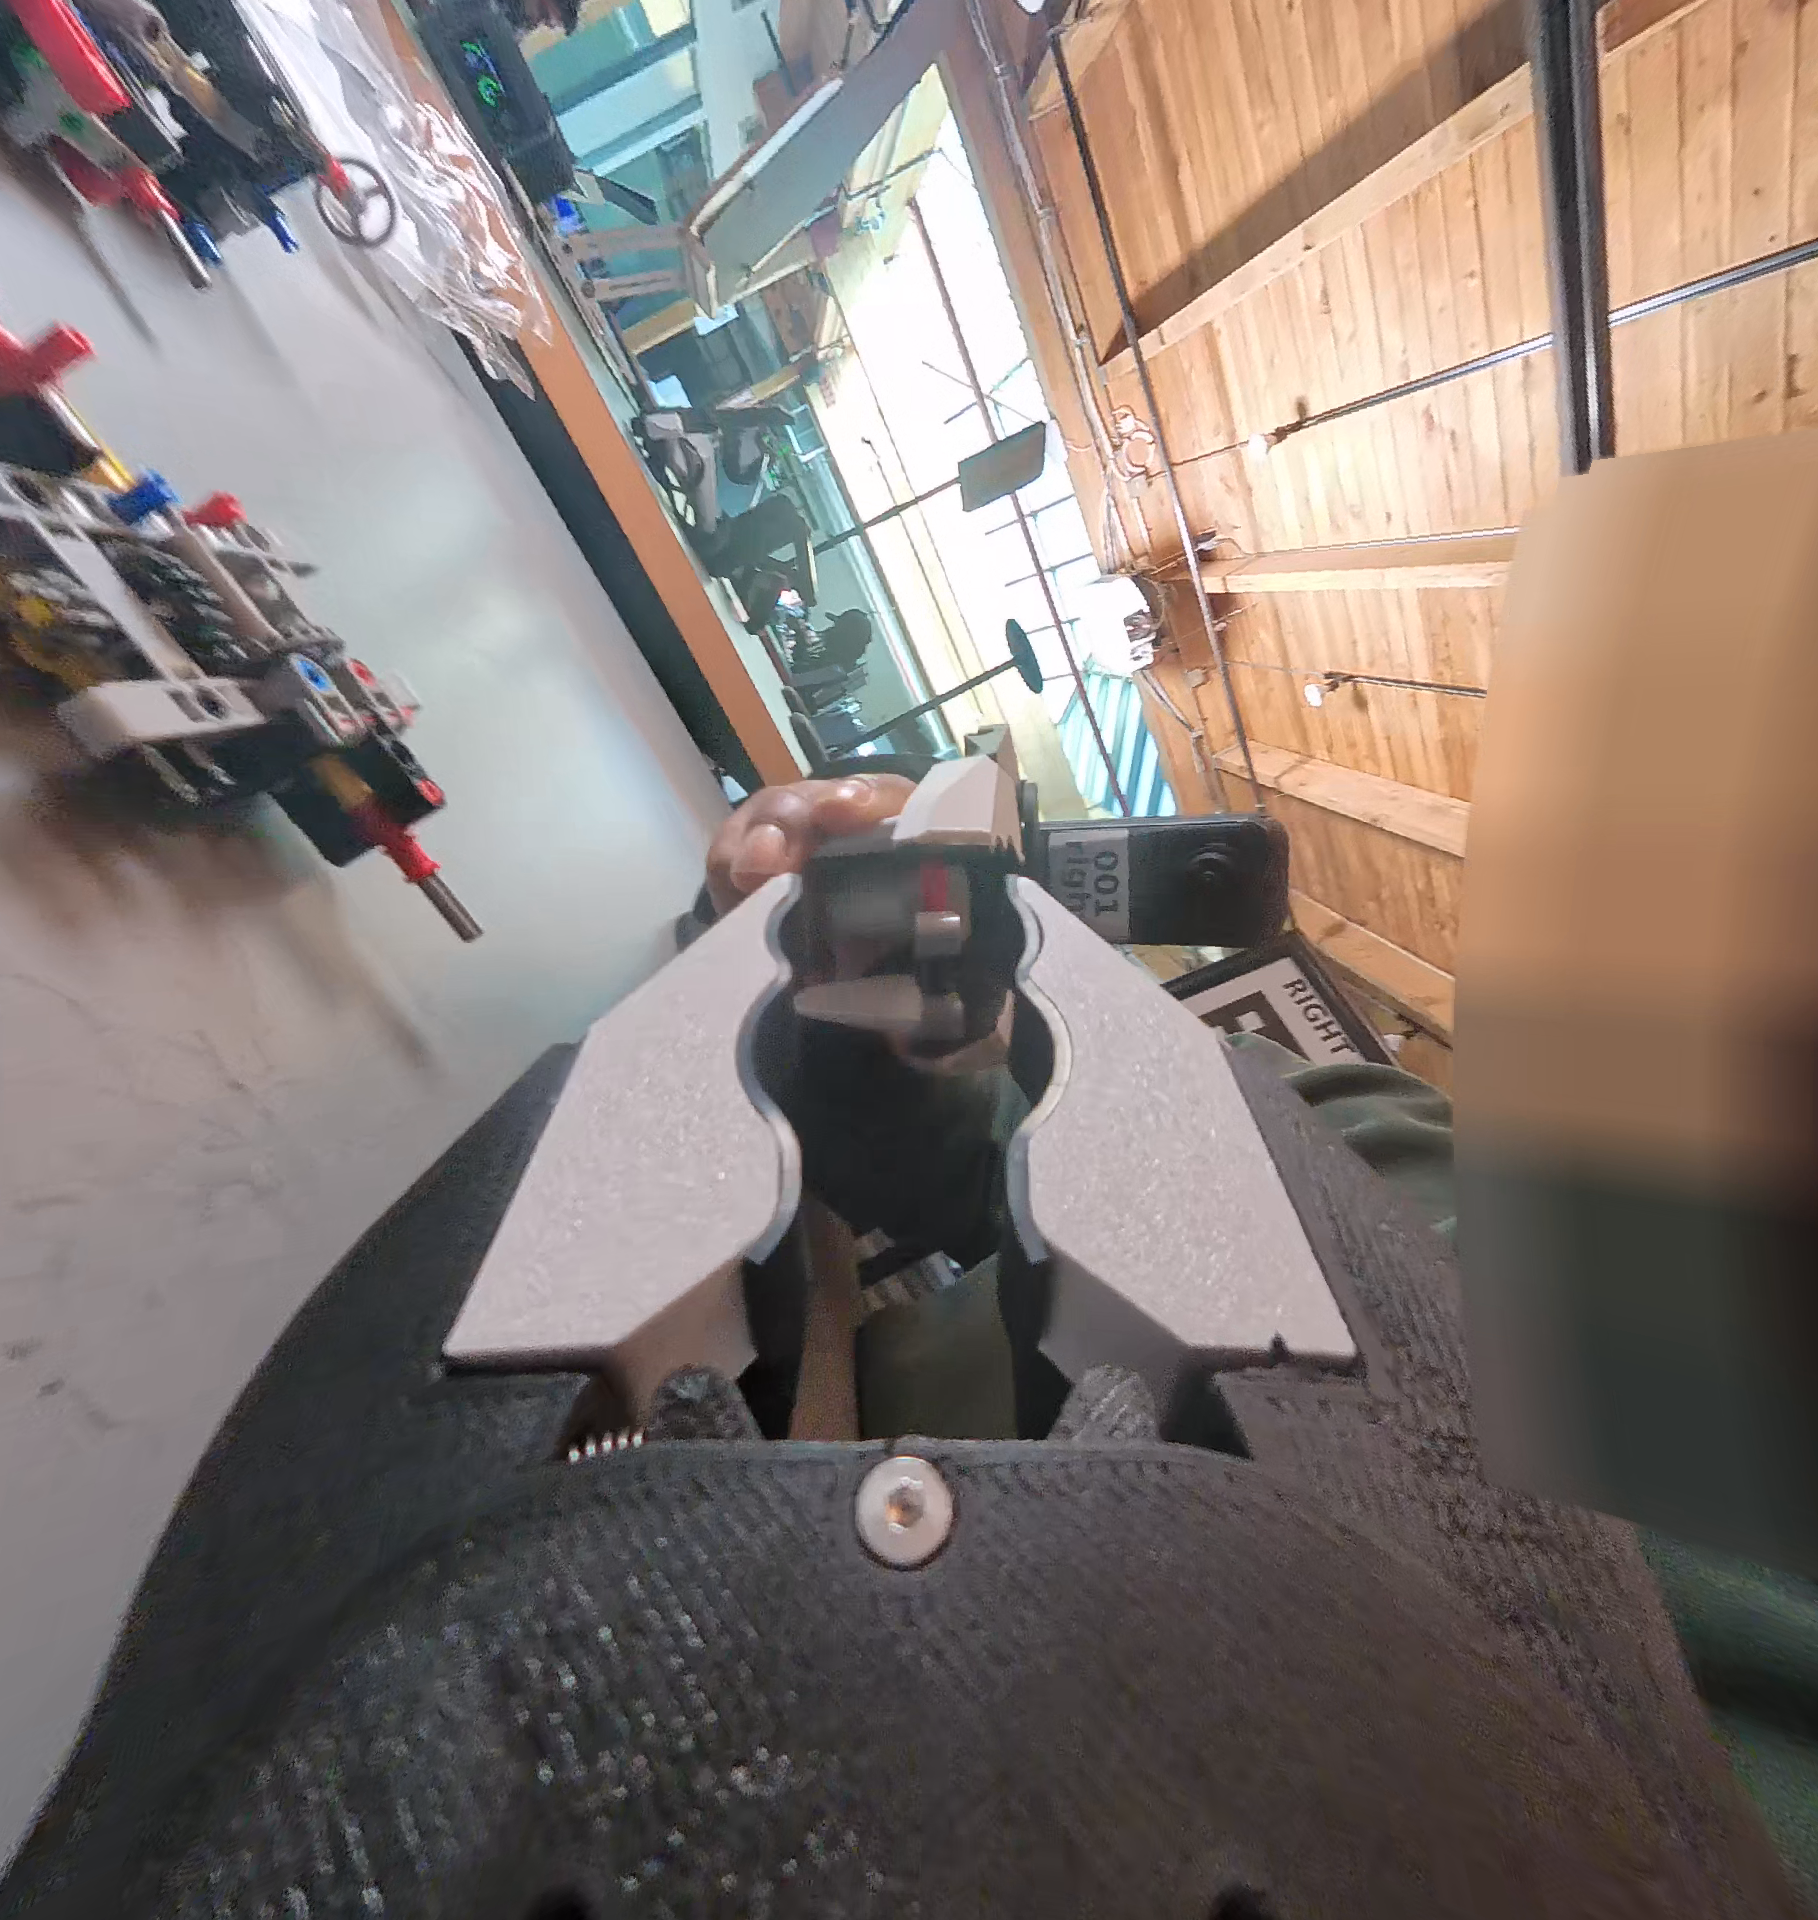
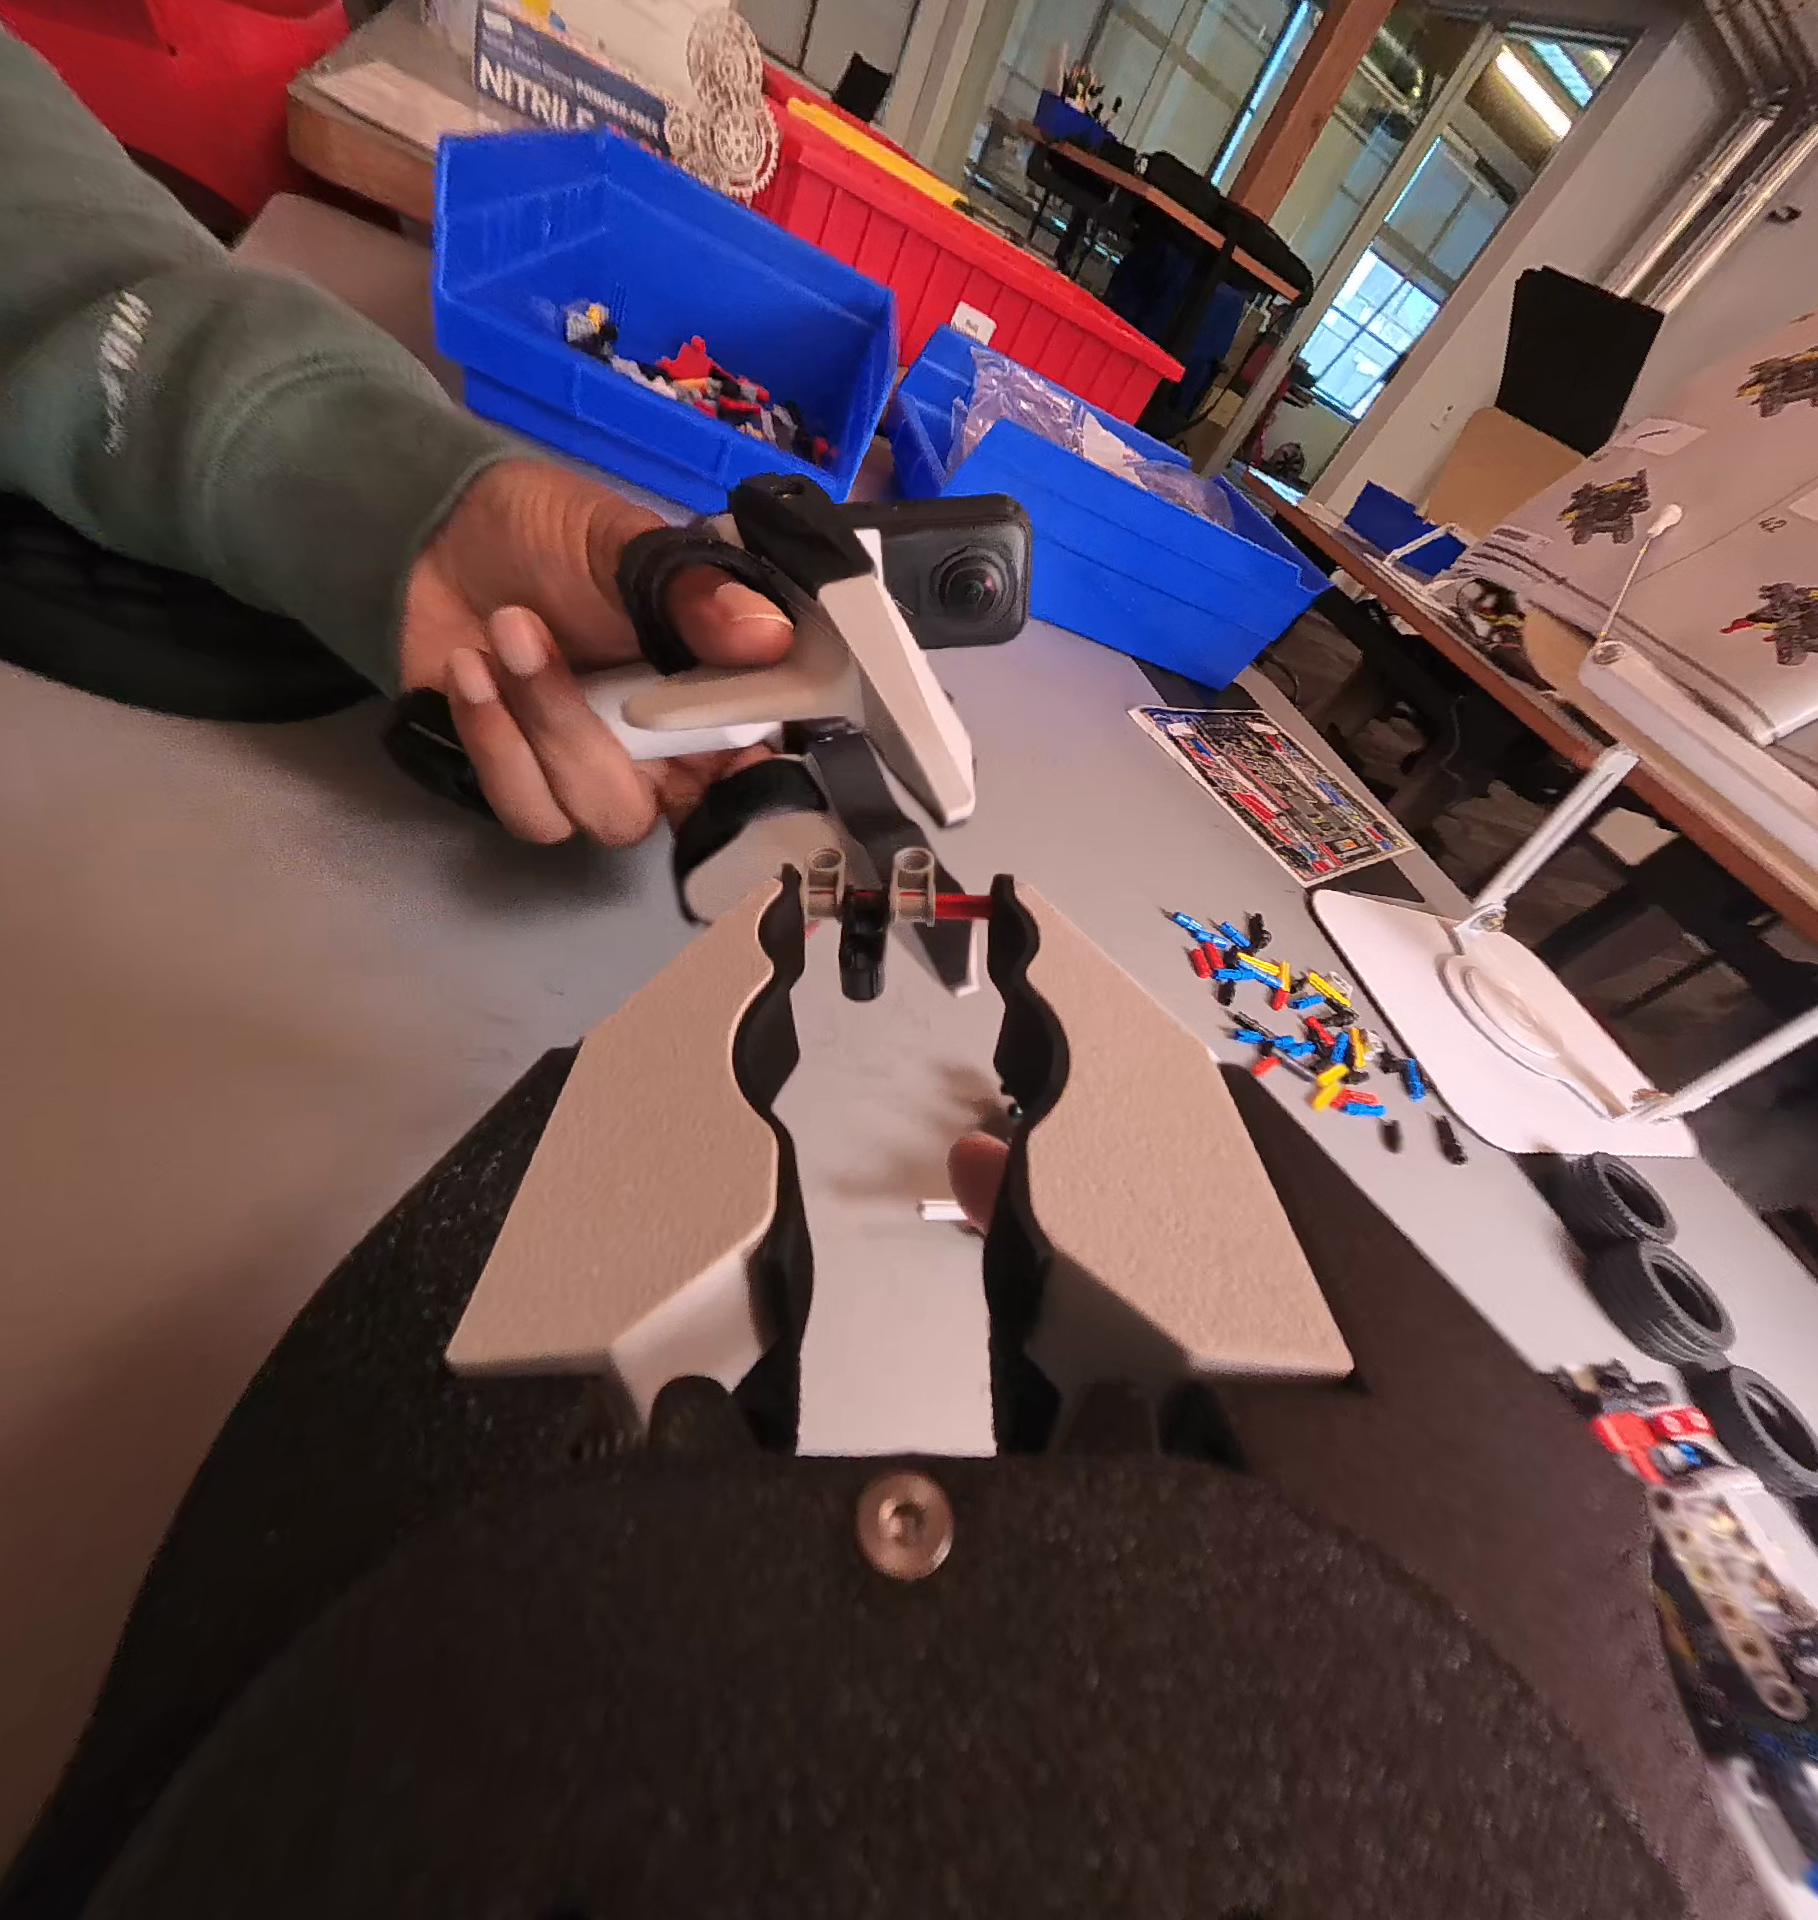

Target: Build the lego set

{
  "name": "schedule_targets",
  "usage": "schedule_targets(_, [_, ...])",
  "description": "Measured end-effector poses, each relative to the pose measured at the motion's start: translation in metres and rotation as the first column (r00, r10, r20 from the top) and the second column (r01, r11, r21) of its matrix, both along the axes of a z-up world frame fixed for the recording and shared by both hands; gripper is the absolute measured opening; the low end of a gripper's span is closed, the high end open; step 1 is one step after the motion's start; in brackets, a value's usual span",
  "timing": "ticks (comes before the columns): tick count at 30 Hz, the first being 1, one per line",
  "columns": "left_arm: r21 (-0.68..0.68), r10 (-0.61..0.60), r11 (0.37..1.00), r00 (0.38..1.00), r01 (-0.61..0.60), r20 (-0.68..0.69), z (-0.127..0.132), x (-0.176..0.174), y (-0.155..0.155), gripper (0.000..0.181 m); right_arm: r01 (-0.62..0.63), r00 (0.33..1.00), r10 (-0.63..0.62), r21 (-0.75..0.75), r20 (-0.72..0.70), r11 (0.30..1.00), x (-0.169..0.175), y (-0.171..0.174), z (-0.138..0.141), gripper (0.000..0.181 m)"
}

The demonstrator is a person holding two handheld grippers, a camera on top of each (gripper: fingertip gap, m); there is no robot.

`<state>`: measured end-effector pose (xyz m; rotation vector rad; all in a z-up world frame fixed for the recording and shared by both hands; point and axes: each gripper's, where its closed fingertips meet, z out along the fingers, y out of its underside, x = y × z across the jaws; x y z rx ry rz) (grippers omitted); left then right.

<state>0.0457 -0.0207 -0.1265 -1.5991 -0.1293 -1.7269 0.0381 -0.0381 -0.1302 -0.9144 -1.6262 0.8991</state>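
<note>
The right gripper (image 2: 900, 909) is clamped on a small sub-assembly (image 2: 869, 914): a red axle (image 2: 946, 907) runs across between its fingertips, threaded with two grey connectors and a black one that hangs below. It is held in the air above the desk (image 2: 209, 987). The left gripper (image 2: 936, 935) comes in from behind the sub-assembly, its tips right at the connectors; in the left wrist view those tips (image 1: 905, 935) frame the blurred grey and red parts, but whether they pinch them or only bracket them I cannot tell. The step in hand looks like working a piece along or onto the axle, two-handed, away from the main model. That model (image 1: 178, 665), a grey and black frame with red and blue pins, rests on the desk well apart from the sub-assembly. Loose pins (image 2: 1300, 1029) lie scattered on the desk to the right of the sub-assembly, with tyres (image 2: 1653, 1299) beyond them and a blue bin (image 2: 666, 312) of parts behind it. The next move probably calls for a steady right grip on the axle while the left gripper nudges one connector straight along it, without twisting, since the axle is thin and held only at its ends.
</note>
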Motion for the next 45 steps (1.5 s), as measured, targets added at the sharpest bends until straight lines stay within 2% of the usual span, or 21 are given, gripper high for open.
schedule_targets(1, [0.032, 0.033, 0.999, 0.999, -0.032, -0.037, 0.002, -0.007, 0.002, 0.042, -0.014, 1.0, 0.014, -0.029, -0.002, 0.999, 0.001, -0.001, 0.002, 0.035])
schedule_targets(4, [0.242, 0.129, 0.967, 0.973, -0.081, -0.191, 0.017, -0.014, 0.001, 0.046, -0.064, 0.998, 0.064, -0.114, -0.006, 0.991, 0.002, -0.009, 0.003, 0.035])
schedule_targets(8, [0.461, 0.048, 0.88, 0.942, 0.118, -0.333, 0.032, 0.016, -0.029, 0.049, -0.127, 0.992, 0.126, -0.215, -0.017, 0.968, 0.001, -0.021, 0.007, 0.035])
schedule_targets(9, [0.501, 0.055, 0.852, 0.926, 0.152, -0.374, 0.032, 0.022, -0.036, 0.057, -0.136, 0.991, 0.135, -0.233, -0.018, 0.963, 0.002, -0.022, 0.007, 0.035])
schedule_targets(11, [0.574, 0.133, 0.793, 0.86, 0.207, -0.493, 0.027, 0.027, -0.042, 0.064, -0.16, 0.987, 0.16, -0.272, -0.022, 0.949, 0.004, -0.026, 0.008, 0.035])
schedule_targets(13, [0.608, 0.207, 0.755, 0.793, 0.243, -0.573, 0.021, 0.029, -0.042, 0.061, -0.178, 0.983, 0.181, -0.293, -0.017, 0.939, 0.005, -0.029, 0.007, 0.035])
schedule_targets(15, [0.609, 0.228, 0.75, 0.764, 0.258, -0.604, 0.018, 0.025, -0.04, 0.056, -0.199, 0.979, 0.202, -0.312, -0.022, 0.929, 0.006, -0.033, 0.008, 0.035])
schedule_targets(17, [0.592, 0.223, 0.759, 0.747, 0.27, -0.627, 0.014, 0.02, -0.039, 0.066, -0.206, 0.977, 0.21, -0.3, -0.019, 0.931, 0.005, -0.035, 0.009, 0.035])
schedule_targets(19, [0.584, 0.211, 0.745, 0.717, 0.322, -0.664, 0.006, 0.025, -0.043, 0.069, -0.213, 0.976, 0.219, -0.303, -0.014, 0.929, 0.005, -0.038, 0.007, 0.035])
schedule_targets(22, [0.574, 0.24, 0.728, 0.644, 0.375, -0.726, -0.005, 0.033, -0.044, 0.059, -0.22, 0.974, 0.228, -0.311, -0.01, 0.924, 0.006, -0.039, 0.006, 0.035])
schedule_targets(28, [0.579, 0.263, 0.711, 0.613, 0.399, -0.745, -0.007, 0.033, -0.045, 0.058, -0.223, 0.973, 0.231, -0.289, -0.006, 0.931, 0.007, -0.04, 0.004, 0.035])
schedule_targets(45, [0.569, 0.243, 0.711, 0.614, 0.413, -0.751, -0.014, 0.035, -0.047, 0.053, -0.225, 0.971, 0.237, -0.297, 0.007, 0.928, 0.009, -0.042, -0.002, 0.031])
